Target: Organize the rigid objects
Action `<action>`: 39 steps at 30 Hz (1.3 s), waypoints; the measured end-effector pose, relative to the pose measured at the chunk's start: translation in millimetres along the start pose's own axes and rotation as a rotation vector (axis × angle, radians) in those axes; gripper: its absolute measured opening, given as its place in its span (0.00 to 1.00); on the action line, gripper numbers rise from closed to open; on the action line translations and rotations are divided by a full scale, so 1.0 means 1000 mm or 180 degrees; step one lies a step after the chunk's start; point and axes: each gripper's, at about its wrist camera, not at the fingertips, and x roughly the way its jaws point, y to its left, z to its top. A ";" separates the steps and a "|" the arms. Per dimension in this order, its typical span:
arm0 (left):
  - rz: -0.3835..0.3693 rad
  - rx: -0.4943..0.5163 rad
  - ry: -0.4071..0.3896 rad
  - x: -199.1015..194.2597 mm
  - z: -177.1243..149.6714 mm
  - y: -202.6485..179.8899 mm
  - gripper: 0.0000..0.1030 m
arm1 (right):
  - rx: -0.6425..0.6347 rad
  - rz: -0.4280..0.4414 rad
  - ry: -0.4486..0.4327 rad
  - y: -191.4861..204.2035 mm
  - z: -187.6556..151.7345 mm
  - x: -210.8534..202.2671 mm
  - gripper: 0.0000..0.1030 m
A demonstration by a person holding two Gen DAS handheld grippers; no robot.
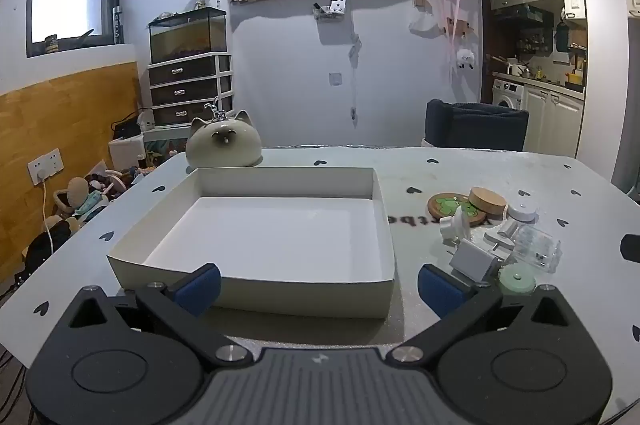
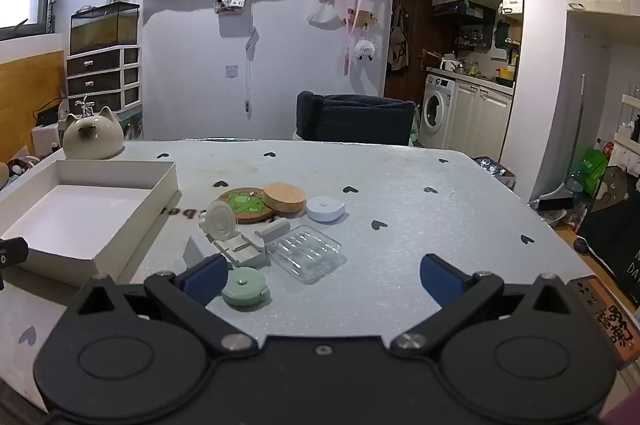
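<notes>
An empty white cardboard box (image 1: 248, 285) (image 2: 132, 221) lies on the left of the table. To its right sits a cluster of small items: a frog coaster (image 2: 244, 203), a wooden lid (image 2: 285, 197), a white puck (image 2: 325, 209), a clear plastic case (image 2: 306, 252), white plugs (image 2: 240, 249) and a mint green round tape (image 2: 244, 288). My left gripper (image 1: 319, 287) hangs open in front of the box's near wall. My right gripper (image 2: 324, 277) is open too, with its left pad just beside the green tape, holding nothing.
A cat-shaped ceramic pot (image 1: 223, 145) stands behind the box. A dark chair (image 2: 354, 119) is at the table's far edge. A small orange-brown block (image 2: 600, 317) lies near the table's right front corner. Bare tabletop (image 2: 420, 225) spreads right of the cluster.
</notes>
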 end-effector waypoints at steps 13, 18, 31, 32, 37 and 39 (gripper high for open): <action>-0.0006 -0.0003 0.0002 0.000 0.000 0.000 1.00 | -0.0003 0.0017 0.0024 -0.001 0.000 0.002 1.00; 0.0001 -0.0009 0.0002 0.000 0.000 0.000 1.00 | -0.0006 0.0020 0.0024 0.001 -0.001 0.002 1.00; -0.0011 -0.0009 0.0008 0.004 -0.004 -0.007 1.00 | -0.0003 0.0022 0.0035 0.000 0.000 0.002 1.00; -0.0013 -0.0011 0.0009 0.003 -0.003 -0.005 1.00 | -0.0003 0.0022 0.0034 0.000 0.000 0.002 1.00; -0.0014 -0.0016 0.0009 0.003 -0.003 -0.005 1.00 | -0.0002 0.0020 0.0038 0.001 -0.001 0.003 1.00; -0.0014 -0.0016 0.0009 0.004 -0.003 -0.005 1.00 | -0.0004 0.0021 0.0036 0.000 0.000 0.002 1.00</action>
